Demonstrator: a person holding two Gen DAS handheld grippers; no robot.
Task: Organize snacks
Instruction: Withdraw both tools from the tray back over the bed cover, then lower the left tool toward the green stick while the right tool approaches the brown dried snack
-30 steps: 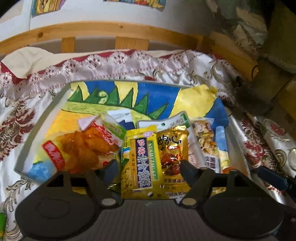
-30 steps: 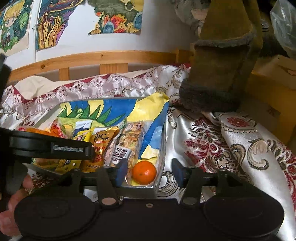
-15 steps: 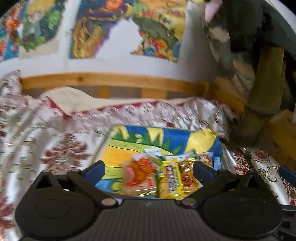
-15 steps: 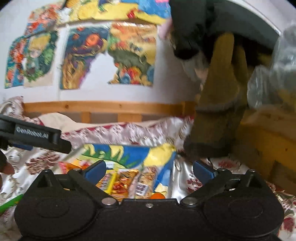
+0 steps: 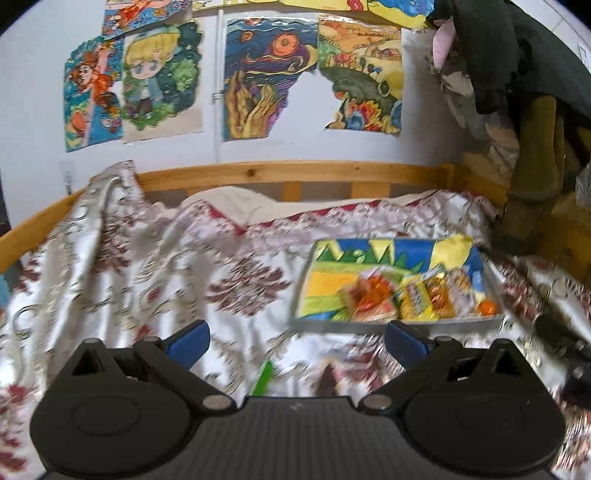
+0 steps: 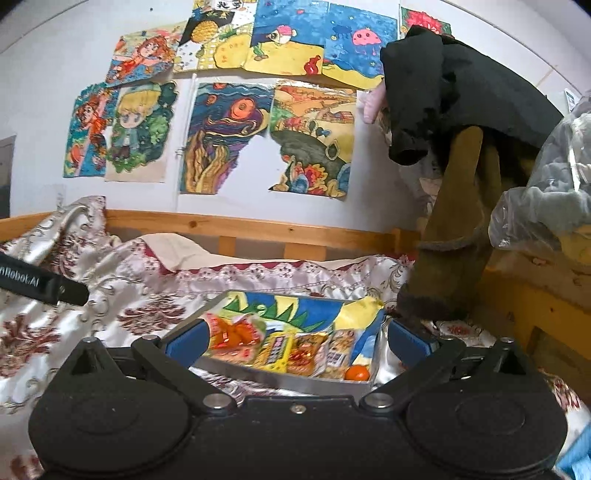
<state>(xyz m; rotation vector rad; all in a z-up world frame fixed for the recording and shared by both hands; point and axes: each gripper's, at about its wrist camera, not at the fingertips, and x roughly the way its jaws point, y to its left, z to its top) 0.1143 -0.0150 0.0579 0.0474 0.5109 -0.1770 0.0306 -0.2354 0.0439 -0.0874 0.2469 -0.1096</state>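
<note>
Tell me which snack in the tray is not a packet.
The small orange fruit, round and unwrapped, in the tray's near right corner. The other snacks beside it are flat printed packets lying in a row.

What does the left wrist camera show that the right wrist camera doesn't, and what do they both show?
Only the left wrist view: a green strip lying on the bedspread just ahead of the open left gripper.
Only the right wrist view: a clear plastic bag at right, a top row of drawings, and the open right gripper.
Both: the tray holding snack packets and an orange, and the wooden bed rail.
</note>
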